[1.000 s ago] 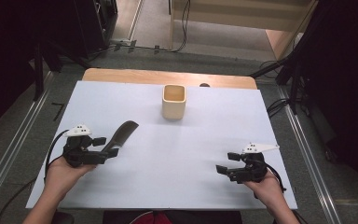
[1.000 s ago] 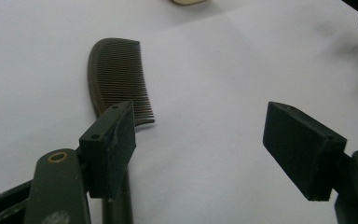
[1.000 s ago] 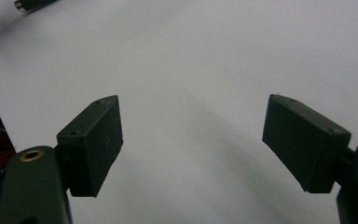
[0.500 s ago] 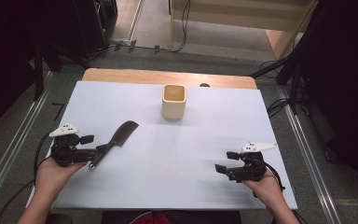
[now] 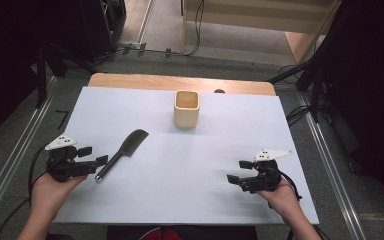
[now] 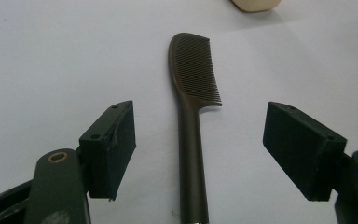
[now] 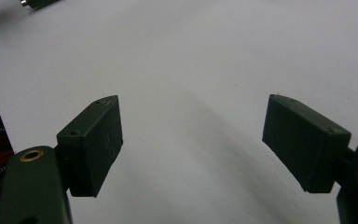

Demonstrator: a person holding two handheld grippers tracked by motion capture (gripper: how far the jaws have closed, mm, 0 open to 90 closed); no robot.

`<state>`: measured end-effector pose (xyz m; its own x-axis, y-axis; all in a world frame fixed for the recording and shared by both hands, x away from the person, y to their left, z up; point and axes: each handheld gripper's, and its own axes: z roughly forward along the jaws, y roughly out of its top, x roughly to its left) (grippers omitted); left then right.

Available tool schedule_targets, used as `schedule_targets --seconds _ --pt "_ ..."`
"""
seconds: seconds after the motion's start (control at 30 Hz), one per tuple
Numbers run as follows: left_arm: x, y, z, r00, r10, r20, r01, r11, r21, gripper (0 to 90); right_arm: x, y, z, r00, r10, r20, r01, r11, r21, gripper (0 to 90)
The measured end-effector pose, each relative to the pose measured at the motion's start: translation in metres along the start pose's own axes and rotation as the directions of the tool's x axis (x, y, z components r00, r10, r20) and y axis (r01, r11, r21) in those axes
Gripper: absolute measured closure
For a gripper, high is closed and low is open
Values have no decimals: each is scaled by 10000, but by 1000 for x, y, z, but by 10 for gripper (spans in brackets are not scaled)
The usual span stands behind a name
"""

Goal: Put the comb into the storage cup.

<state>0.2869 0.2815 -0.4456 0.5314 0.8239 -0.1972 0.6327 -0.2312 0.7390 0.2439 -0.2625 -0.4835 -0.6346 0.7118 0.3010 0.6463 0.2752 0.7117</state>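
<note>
My left gripper (image 5: 96,161), jaws wide apart, lines up on the dark comb (image 6: 192,116) lying flat on the white table (image 5: 210,150). I should straddle the handle, probably near its end, then close squarely. My right gripper (image 5: 236,178) rests open, empty.

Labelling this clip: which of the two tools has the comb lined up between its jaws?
The left tool: its open jaws straddle the comb handle without touching it. The right tool is also open, over bare table.
</note>
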Motion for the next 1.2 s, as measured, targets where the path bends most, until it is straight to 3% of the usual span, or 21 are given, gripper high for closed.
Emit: schedule_targets --seconds 0.2,0.4,0.7,1.0,1.2 --pt "0 -4 3 9999 -128 -39 128 9999 32 266 0 2 2 10000 -24 -39 24 10000 16 183" --pt "0 -7 9 9997 -75 229 68 9995 310 273 0 2 3 10000 -78 -50 79 10000 41 183" --pt "1 -13 17 9996 -16 281 -2 9978 663 294 1 2 3 10000 -70 -30 70 10000 32 183" --pt "1 -25 26 9994 279 205 -298 9948 977 338 1 2 2 10000 -54 17 54 10000 14 183" --pt "0 -28 29 9993 334 186 -350 9949 942 341 0 2 2 10000 -38 39 38 10000 0 183"
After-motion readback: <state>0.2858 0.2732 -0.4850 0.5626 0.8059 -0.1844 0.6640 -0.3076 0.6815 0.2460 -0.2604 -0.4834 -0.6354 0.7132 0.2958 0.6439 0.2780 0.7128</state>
